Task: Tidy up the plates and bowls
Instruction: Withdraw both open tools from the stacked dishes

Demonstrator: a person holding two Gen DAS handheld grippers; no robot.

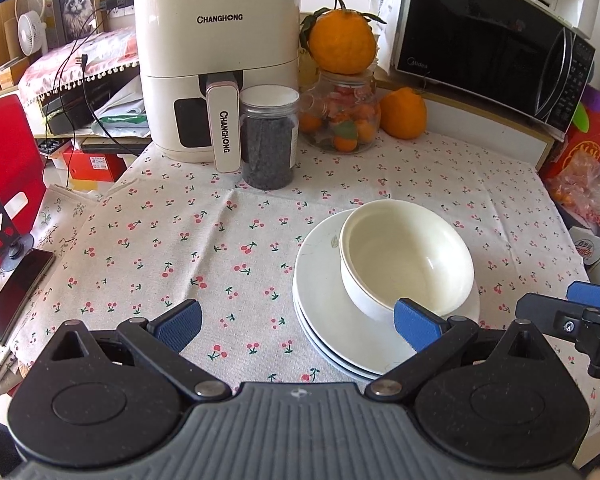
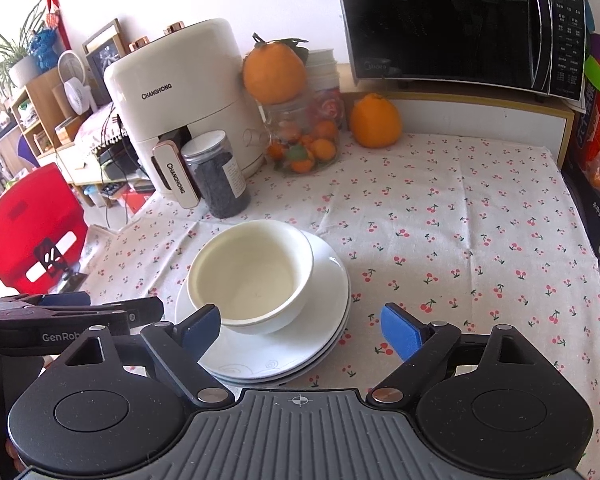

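A stack of cream-white bowls (image 1: 406,256) sits on a stack of white plates (image 1: 320,280) on the cherry-print tablecloth. The bowls (image 2: 252,272) and plates (image 2: 324,292) also show in the right wrist view. My left gripper (image 1: 298,326) is open and empty, just in front of the plates, its right pad over the bowl's near side. My right gripper (image 2: 300,330) is open and empty, its left pad by the bowl's near rim. The right gripper shows at the right edge of the left wrist view (image 1: 588,312); the left gripper shows at the left of the right wrist view (image 2: 60,308).
A white air fryer (image 1: 216,60), a jar of dark grains (image 1: 269,136), a glass jar of small fruit (image 1: 342,116) with an orange (image 1: 342,42) on top, another orange (image 1: 404,114) and a microwave (image 1: 492,40) stand at the back. A phone (image 1: 18,292) lies left.
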